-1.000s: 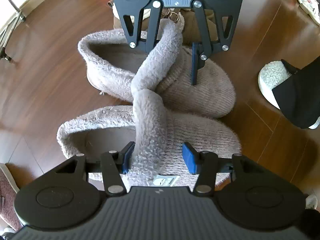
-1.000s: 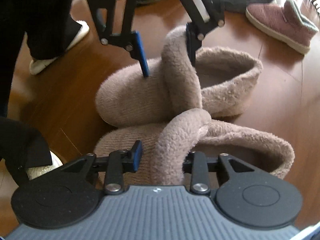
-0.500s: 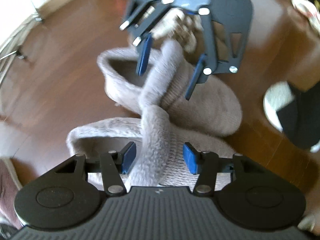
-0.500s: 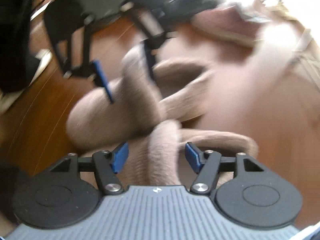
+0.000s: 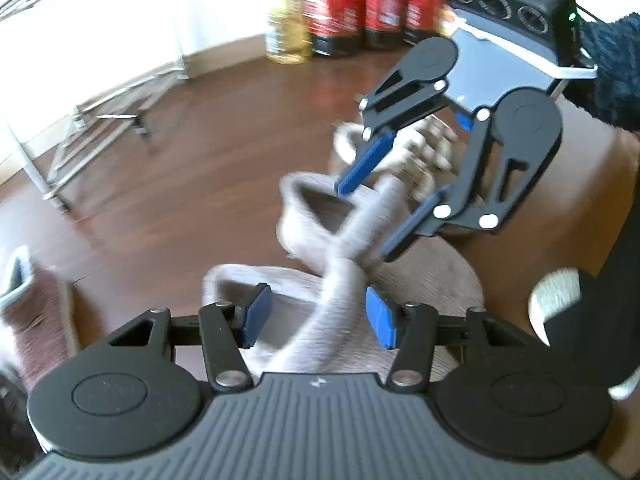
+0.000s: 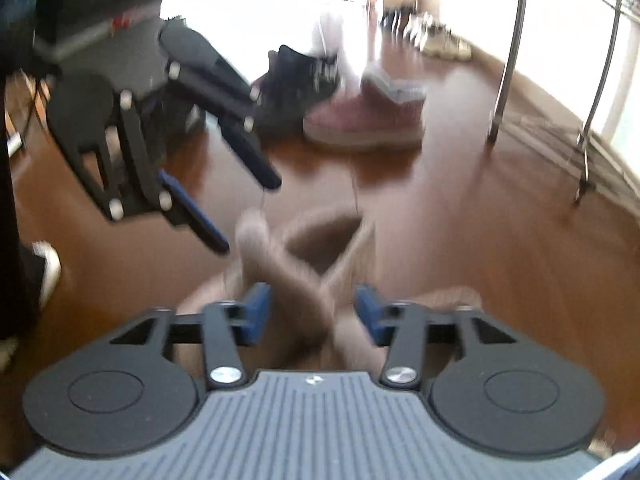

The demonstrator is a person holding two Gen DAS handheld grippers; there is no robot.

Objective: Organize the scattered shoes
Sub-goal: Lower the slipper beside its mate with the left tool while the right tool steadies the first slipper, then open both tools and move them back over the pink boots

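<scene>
Two grey-beige fluffy slippers lie side by side on the wooden floor, their upright flaps crossing. The near slipper [image 5: 432, 280] is below my left gripper [image 5: 318, 316], whose blue pads stand on either side of its flap without pressing it. My right gripper [image 5: 390, 196] hangs over the far slipper [image 5: 304, 216], tilted, its pads apart around that flap. In the right wrist view the right gripper [image 6: 312, 314] straddles the blurred crossed flaps [image 6: 296, 276]; its jaws are closing, with small gaps at the pads. The left gripper [image 6: 246, 214] hovers open at upper left.
Dark bottles [image 5: 360, 12] and a yellow oil bottle [image 5: 288, 36] line the wall. A metal rack [image 5: 112, 112] stands at left. A mauve boot [image 6: 368, 120], black shoes [image 6: 296, 80] and pale sneakers [image 6: 444, 44] lie beyond. A person's white-slippered foot [image 5: 556, 296] is at right.
Both grippers have risen and tipped up from the slippers, which now look smaller and stay on the floor. The right gripper's pads, earlier pinching a flap, have spread apart.
</scene>
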